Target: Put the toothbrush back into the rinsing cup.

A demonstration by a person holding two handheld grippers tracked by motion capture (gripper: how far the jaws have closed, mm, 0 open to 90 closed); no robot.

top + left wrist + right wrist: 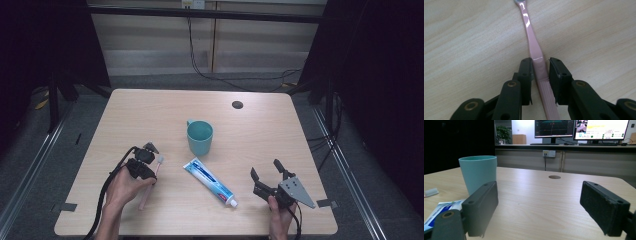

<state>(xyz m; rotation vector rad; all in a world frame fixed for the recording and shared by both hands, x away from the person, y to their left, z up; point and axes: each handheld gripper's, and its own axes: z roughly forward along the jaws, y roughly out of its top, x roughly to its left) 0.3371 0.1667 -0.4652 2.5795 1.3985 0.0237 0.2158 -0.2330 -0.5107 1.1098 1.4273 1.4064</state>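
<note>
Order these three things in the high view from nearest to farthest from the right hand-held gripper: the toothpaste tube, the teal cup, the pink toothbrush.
From the right hand-held gripper:
1. White and blue toothpaste tube, just to its left, cap end nearest.
2. Teal plastic cup, farther left and back, near the table's middle.
3. Pink plastic toothbrush, far left, between the jaws of the left hand-held gripper.

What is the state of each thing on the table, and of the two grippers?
Toothbrush: lying flat on the table, handle between the left gripper's fingers.
Left gripper: fingers nearly closed around the toothbrush handle; whether both press on it I cannot tell.
Right gripper: open, holding nothing.
Cup: upright, nothing visible inside it.
Toothpaste tube: lying flat, cap on.
</note>
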